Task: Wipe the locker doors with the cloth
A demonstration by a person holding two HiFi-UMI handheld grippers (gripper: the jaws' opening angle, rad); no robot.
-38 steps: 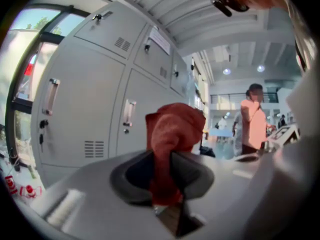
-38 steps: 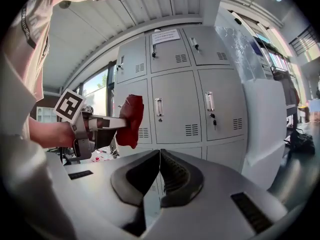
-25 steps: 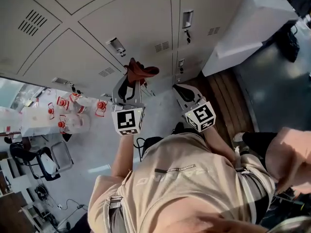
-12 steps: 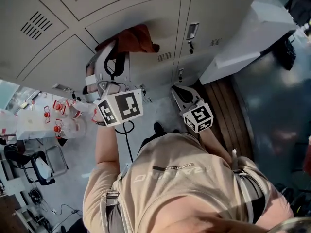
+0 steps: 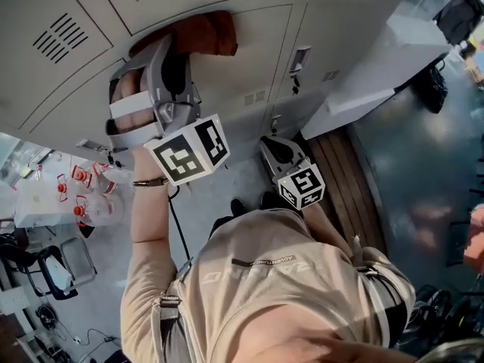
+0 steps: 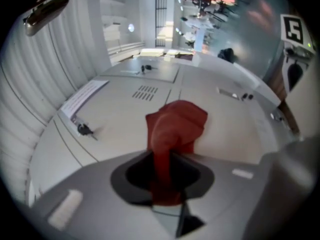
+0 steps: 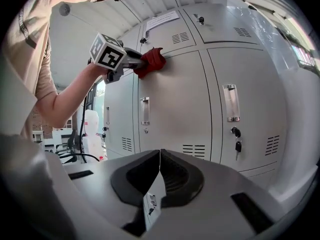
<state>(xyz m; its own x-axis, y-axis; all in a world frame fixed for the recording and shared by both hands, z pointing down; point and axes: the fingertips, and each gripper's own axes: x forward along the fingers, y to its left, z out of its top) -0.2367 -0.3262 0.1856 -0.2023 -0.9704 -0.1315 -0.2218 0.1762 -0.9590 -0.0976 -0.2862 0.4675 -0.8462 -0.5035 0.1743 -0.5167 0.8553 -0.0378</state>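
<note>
Gripping cloth [image 5: 200,35], left gripper [image 5: 168,51] higher up door [image 5: 253,55]

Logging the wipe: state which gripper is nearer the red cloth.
Left. The left gripper is shut on the red cloth against a locker door; the right gripper, shut and empty, hangs lower, well apart from it.

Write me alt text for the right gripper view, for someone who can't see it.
A person's left gripper holds a red cloth against the upper left corner of a grey locker door. In the foreground the right gripper is shut with nothing between its jaws. A key hangs from the lock of the next door to the right.
</note>
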